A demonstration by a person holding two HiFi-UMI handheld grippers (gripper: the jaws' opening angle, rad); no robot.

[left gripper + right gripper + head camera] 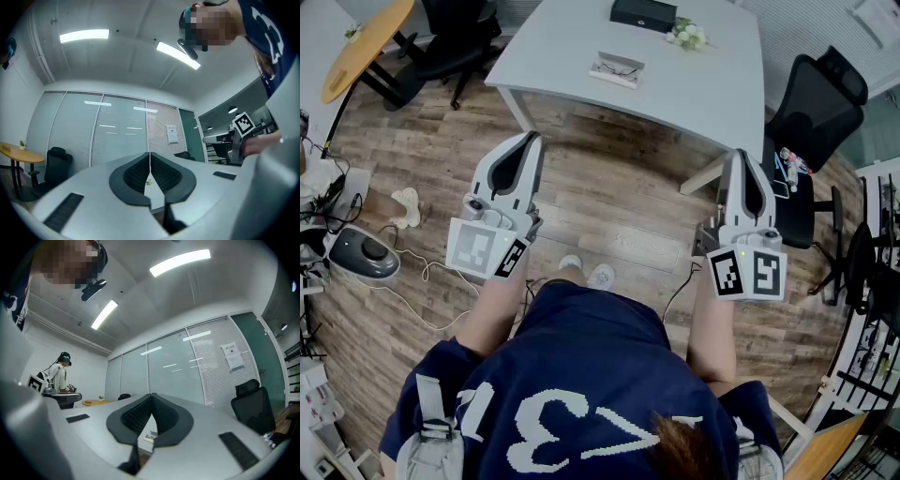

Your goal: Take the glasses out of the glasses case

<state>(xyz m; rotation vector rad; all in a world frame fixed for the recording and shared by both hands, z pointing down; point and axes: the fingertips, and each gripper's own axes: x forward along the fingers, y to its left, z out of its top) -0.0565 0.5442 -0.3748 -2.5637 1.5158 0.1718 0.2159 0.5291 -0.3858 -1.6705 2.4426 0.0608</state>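
A pale glasses case (617, 70) lies open on the white table (572, 47), with dark-framed glasses (619, 67) in it. Both grippers hang in the air over the wooden floor, well short of the table. My left gripper (530, 141) is shut with nothing in it, and in its own view the left gripper (150, 155) shows its ribbed pads pressed together. My right gripper (741, 155) is shut and empty too. In its own view the right gripper (151, 397) has its jaws meeting, and a small pale case (150, 437) shows below them.
A black box (643, 13) and a small bunch of flowers (687, 36) sit at the table's far side. A black office chair (814, 103) stands right of the table, another (450, 42) at its left beside a round wooden table (366, 42). Cables and a grey device (364, 255) lie on the floor at left.
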